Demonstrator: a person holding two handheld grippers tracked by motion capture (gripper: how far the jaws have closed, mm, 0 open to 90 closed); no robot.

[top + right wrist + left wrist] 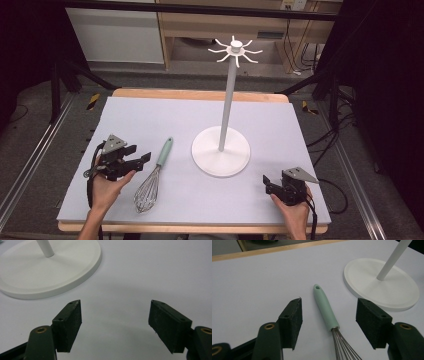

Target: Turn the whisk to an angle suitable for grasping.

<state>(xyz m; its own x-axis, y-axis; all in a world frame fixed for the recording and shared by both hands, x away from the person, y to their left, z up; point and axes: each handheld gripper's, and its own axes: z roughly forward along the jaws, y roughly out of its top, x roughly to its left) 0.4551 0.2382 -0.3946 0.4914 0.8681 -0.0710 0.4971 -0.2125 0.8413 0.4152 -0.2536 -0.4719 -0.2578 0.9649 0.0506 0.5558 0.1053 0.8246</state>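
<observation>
- Our left gripper hovers wide-jawed over the whisk, its mint handle lying untouched between the pads.
- Our right gripper, parted and empty, rests apart.
- Beyond stands the hook stand; we judge lowering and closing on the handle comes next.

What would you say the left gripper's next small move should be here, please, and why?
Probably lower the left gripper onto the mint-green handle of the wire whisk and close: its jaws stand open astride the handle, apart from it, and the whisk lies flat on the table.
</observation>
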